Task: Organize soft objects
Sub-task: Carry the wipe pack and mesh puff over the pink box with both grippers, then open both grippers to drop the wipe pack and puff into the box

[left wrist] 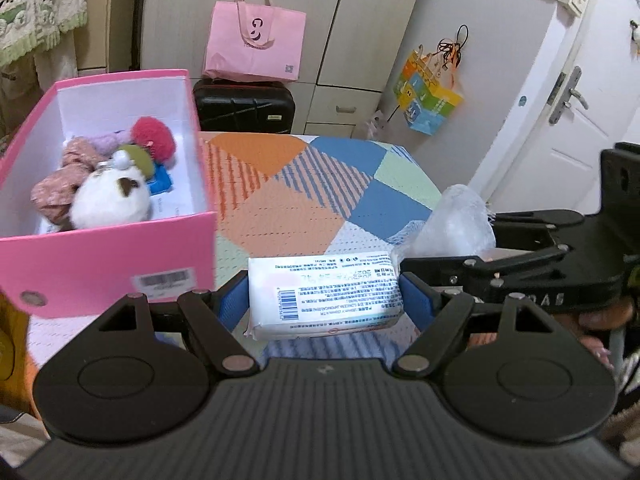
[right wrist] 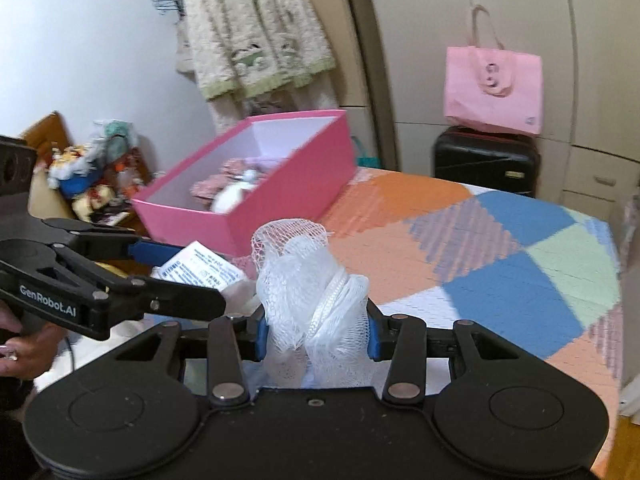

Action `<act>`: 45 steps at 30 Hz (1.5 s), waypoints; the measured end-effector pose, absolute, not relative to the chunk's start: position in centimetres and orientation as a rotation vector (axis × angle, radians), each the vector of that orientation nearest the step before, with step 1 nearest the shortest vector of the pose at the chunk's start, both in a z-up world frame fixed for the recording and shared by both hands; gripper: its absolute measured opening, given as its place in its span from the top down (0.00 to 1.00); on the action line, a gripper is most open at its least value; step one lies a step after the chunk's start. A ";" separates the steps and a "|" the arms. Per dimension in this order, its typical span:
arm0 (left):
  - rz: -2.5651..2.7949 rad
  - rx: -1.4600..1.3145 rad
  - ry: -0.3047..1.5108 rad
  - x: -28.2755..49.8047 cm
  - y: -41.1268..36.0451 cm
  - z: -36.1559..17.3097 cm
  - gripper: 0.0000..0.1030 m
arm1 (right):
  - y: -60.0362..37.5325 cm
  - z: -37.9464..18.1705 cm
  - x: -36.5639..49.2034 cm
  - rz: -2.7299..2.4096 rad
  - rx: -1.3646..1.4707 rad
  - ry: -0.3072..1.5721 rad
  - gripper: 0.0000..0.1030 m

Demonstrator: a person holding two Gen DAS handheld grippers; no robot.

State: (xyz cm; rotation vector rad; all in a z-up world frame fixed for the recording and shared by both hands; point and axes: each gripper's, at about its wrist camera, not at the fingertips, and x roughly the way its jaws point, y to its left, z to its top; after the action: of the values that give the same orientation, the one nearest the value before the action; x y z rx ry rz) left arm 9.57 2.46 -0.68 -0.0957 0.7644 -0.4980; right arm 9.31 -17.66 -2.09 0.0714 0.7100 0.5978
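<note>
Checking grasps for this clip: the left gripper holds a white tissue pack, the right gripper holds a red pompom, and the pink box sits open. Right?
Not quite. The right gripper holds a white mesh sponge, as the right wrist view shows. The left gripper does hold the tissue pack, and the pink box is open.

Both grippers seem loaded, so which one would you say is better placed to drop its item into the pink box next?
Probably the left. The left gripper, holding the wipes pack, sits right beside the pink box. The right gripper, holding the white mesh pouf, is farther away.

The left gripper [left wrist: 324,300] clamps a white tissue pack [left wrist: 324,294] beside the pink box [left wrist: 104,256].
</note>
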 end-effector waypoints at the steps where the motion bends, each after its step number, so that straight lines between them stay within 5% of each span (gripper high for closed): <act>1: -0.500 -0.098 0.757 9.2 3.1 -0.3 0.24 | -17.4 -1.8 9.3 0.611 0.083 0.712 0.53; 22: -0.423 -0.112 0.576 13.0 12.0 5.7 0.24 | -7.6 3.7 17.3 0.711 0.069 0.625 0.51; 41: -0.242 0.023 0.767 22.9 14.0 -0.7 0.24 | -0.4 -1.1 26.4 0.646 -0.290 0.695 0.49; 45: -0.207 0.057 0.791 24.0 14.1 -1.6 0.23 | 0.5 -1.5 27.3 0.644 -0.359 0.703 0.42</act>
State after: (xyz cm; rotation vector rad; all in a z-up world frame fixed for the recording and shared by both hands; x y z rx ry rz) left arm 24.04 14.07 -1.57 0.0566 0.7910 -0.2066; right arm 27.26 0.49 -1.55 -0.3591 0.7027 0.6437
